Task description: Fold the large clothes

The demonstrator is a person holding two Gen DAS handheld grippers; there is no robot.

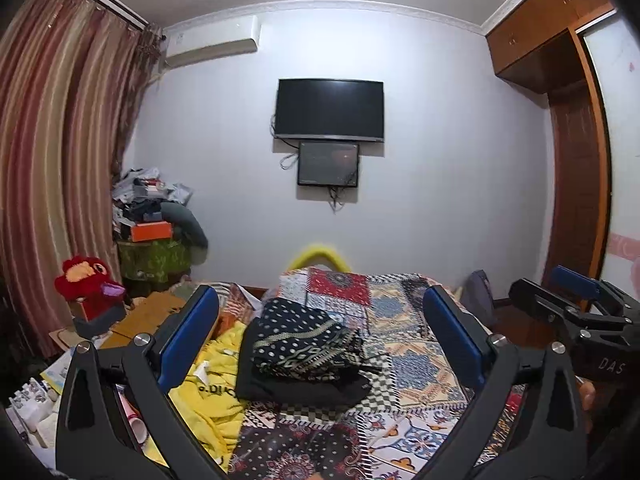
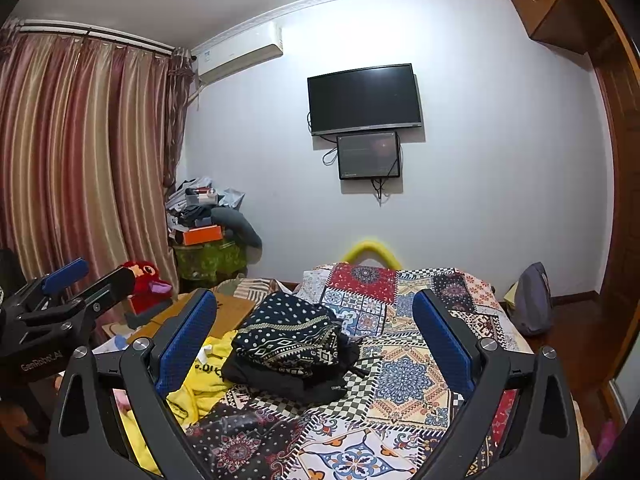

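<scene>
A folded stack of dark clothes (image 1: 304, 356), a dotted patterned piece on top of a black one, lies on the patchwork bedspread (image 1: 416, 364). It shows in the right wrist view too (image 2: 292, 344). A crumpled yellow garment (image 1: 208, 396) lies at the stack's left, also visible in the right wrist view (image 2: 200, 380). My left gripper (image 1: 320, 300) is open and empty, held above the bed short of the stack. My right gripper (image 2: 316, 304) is open and empty at about the same height. Each gripper appears at the edge of the other's view.
A TV (image 1: 330, 110) and a smaller screen hang on the far wall. A red plush toy (image 1: 90, 280), cardboard (image 1: 156, 312) and a cluttered pile (image 1: 156, 216) stand left of the bed. Curtains (image 1: 60, 160) hang left. A wooden wardrobe (image 1: 580, 160) stands right. A grey backpack (image 2: 534, 300) sits on the floor.
</scene>
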